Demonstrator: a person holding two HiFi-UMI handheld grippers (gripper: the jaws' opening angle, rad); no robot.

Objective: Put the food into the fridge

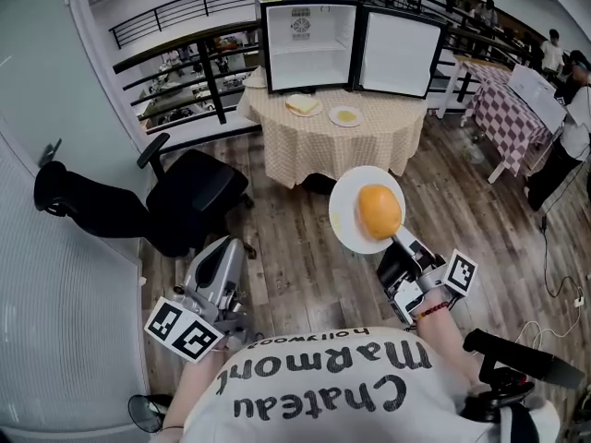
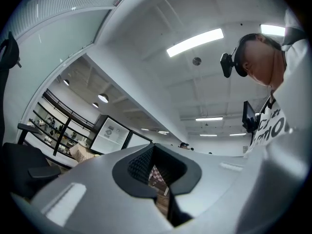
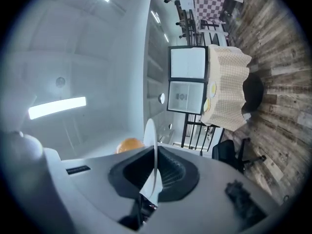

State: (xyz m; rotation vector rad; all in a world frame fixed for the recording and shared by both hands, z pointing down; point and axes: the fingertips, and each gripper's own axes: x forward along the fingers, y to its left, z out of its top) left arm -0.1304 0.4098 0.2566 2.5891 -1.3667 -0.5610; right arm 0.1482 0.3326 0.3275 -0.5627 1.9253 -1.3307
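A round orange bun (image 1: 379,210) lies on a white plate (image 1: 349,224), and my right gripper (image 1: 399,241) is shut on the plate's near rim, holding it over the wooden floor. In the right gripper view the plate (image 3: 151,140) stands edge-on between the pads with the bun (image 3: 129,144) to its left. The small fridge (image 1: 309,44) stands open on a far round table (image 1: 369,146), its shelves white and bare. Two more plates of food (image 1: 303,105) (image 1: 345,115) sit before it. My left gripper (image 1: 231,247) hangs low at the left, jaws together and holding nothing.
A black office chair (image 1: 189,197) stands left of the path to the table. A black railing (image 1: 203,72) runs behind it. At the right are a red-checked table (image 1: 508,118), a standing person (image 1: 568,146) and cables on the floor (image 1: 554,289).
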